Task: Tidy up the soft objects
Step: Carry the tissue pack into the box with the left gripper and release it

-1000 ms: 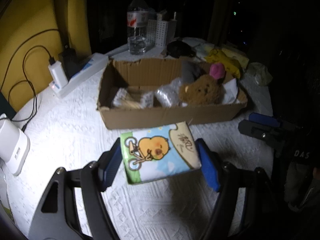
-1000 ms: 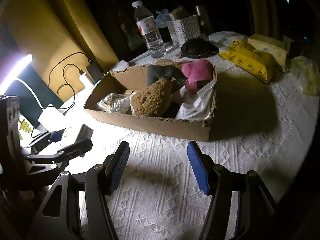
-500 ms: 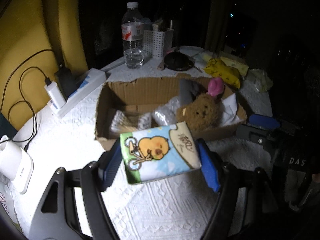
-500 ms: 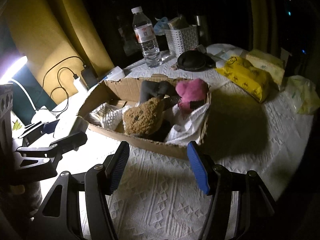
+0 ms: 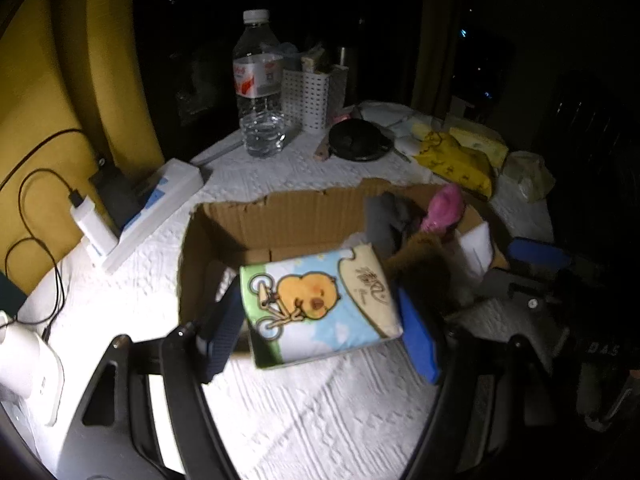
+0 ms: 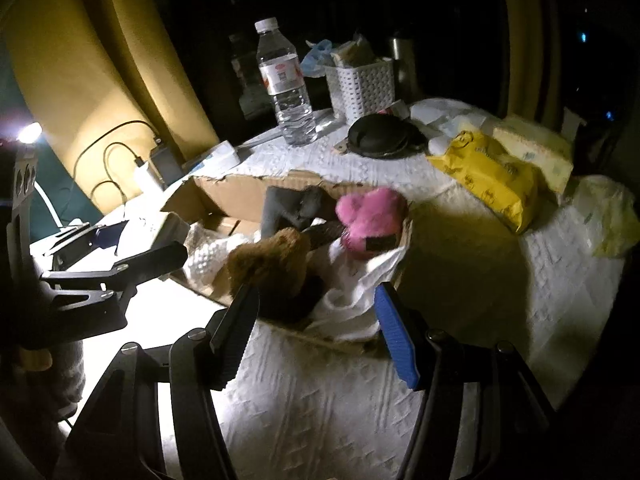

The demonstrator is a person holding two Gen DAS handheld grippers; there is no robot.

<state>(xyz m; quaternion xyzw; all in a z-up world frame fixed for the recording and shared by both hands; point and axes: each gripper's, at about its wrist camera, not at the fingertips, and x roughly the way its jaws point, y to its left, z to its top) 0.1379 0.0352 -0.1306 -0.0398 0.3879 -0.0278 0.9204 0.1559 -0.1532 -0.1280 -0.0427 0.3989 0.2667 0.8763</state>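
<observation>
Fingers on my left side pinch the tissue pack by its two short sides, so the chick-on-a-bicycle print faces up, and the pack hangs over the near left corner of the cardboard box. My right fingers stand wide apart with nothing between them, low over the box's near right end. Inside the box, the brown plush bear lies toward 5 o'clock of the gray cloth, and the pink plush sits at 3 o'clock of that cloth, above a crumpled white cloth. Something pale and knobbly lies at 9 o'clock of the bear, perhaps bubble wrap; the glare hides it. Beyond the box, at 12 o'clock on the desk, stands a water bottle.
</observation>
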